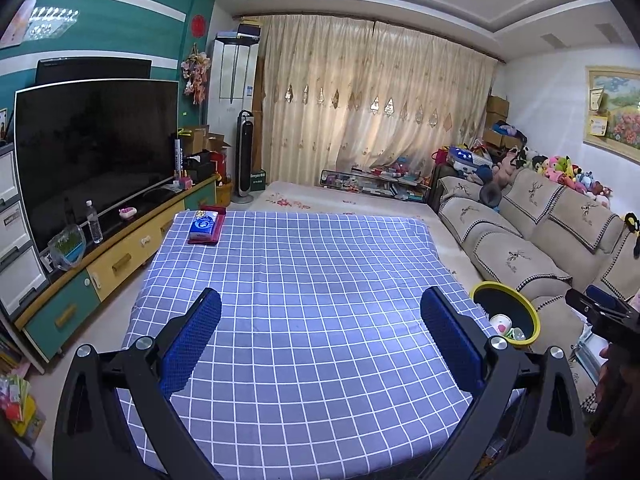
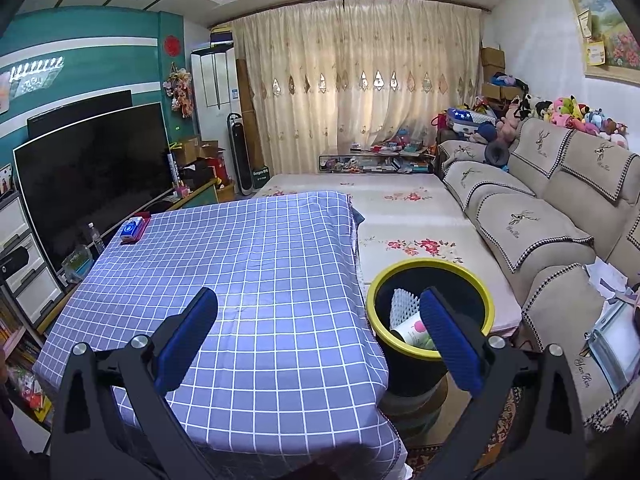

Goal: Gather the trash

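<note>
A black trash bin with a yellow rim [image 1: 535, 320] [image 2: 372, 308] stands off the table's right side. Inside it lie a white foam net [image 2: 402, 304] and a white cup or carton with a pink print [image 2: 414, 330] [image 1: 501, 323]. My left gripper [image 1: 320, 320] is open and empty above the blue checked tablecloth [image 1: 304, 280]. My right gripper [image 2: 318, 320] is open and empty over the table's right edge [image 2: 360, 280], its right finger [image 2: 448, 340] in front of the bin. The right gripper also shows in the left wrist view [image 1: 600, 312].
A blue tissue pack on a red tray [image 1: 206, 226] [image 2: 134, 230] sits at the table's far left corner. A TV cabinet [image 1: 120, 256] runs along the left. A beige sofa [image 2: 540, 220] is on the right. A floral mat [image 2: 404, 220] lies beyond the bin.
</note>
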`<action>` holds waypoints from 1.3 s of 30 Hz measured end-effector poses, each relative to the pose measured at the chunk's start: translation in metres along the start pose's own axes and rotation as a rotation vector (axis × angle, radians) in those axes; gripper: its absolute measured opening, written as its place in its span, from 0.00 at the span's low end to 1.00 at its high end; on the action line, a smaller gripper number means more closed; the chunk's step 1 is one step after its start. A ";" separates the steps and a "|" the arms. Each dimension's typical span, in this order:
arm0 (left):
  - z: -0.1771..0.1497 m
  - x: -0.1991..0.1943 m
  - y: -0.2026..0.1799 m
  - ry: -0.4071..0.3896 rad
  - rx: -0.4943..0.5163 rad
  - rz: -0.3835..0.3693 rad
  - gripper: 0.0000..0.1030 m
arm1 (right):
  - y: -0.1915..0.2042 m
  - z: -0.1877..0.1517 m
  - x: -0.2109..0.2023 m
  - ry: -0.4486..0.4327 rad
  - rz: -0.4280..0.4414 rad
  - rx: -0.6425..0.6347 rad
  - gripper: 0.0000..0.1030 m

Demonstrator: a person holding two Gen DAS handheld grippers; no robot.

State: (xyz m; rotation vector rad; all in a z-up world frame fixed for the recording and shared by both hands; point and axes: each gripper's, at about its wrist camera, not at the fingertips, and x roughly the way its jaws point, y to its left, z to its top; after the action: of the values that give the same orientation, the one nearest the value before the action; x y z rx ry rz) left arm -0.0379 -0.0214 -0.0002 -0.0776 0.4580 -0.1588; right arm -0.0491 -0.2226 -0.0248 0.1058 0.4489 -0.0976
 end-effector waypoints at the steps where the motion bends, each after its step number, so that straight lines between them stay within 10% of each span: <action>1: 0.000 0.002 0.001 0.001 0.001 0.000 0.95 | 0.000 0.000 0.000 0.000 0.000 0.000 0.93; 39: -0.009 0.023 -0.002 0.040 -0.002 -0.007 0.95 | -0.003 -0.006 0.009 0.014 0.006 0.006 0.93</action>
State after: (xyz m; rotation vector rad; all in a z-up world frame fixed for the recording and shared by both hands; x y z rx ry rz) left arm -0.0216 -0.0273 -0.0176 -0.0783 0.4979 -0.1669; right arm -0.0441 -0.2255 -0.0338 0.1136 0.4619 -0.0921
